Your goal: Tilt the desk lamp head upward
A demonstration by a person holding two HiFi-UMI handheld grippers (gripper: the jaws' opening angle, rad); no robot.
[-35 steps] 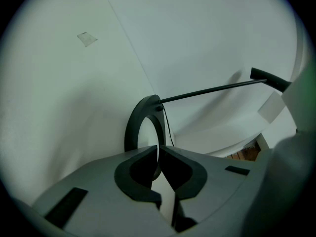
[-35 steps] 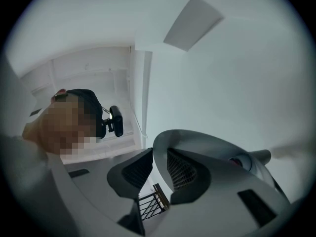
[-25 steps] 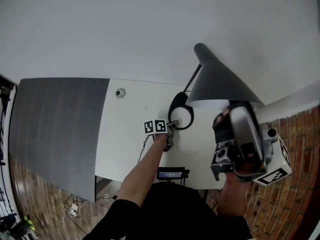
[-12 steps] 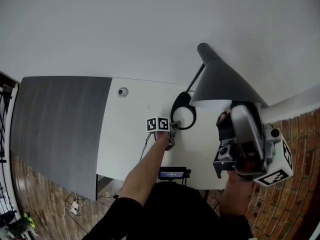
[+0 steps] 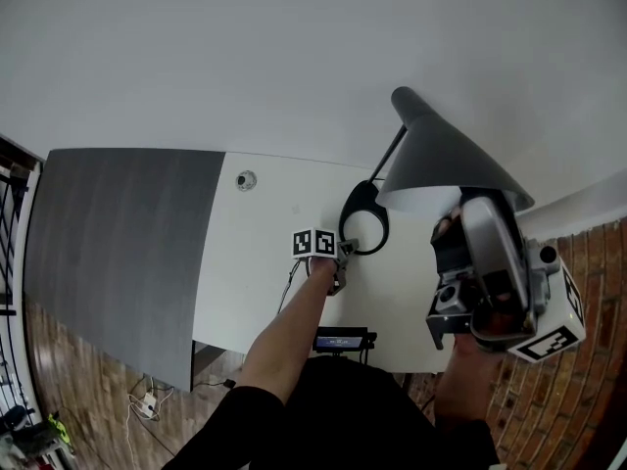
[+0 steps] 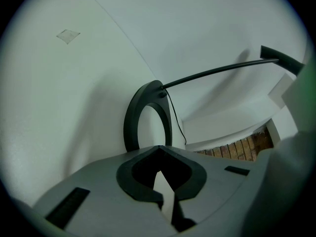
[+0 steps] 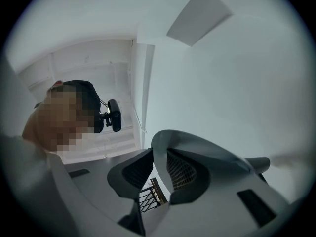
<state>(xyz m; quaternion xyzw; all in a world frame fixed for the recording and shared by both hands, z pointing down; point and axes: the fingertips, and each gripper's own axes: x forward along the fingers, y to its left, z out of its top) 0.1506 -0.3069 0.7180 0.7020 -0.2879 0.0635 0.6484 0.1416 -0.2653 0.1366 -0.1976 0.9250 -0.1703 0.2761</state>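
Slight change: the head sits a touch higher than a second ago, and the right gripper has risen with it, jaws nipped on the rim. Left gripper is closed and empty, tips at the base on the table. Tilt underway, probably not finished.

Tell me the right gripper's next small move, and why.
Probably raise the right gripper slightly, pivoting the lamp shade upward: its jaws seem closed on the rim, the opening faces down, and the left gripper sits at the base ring.
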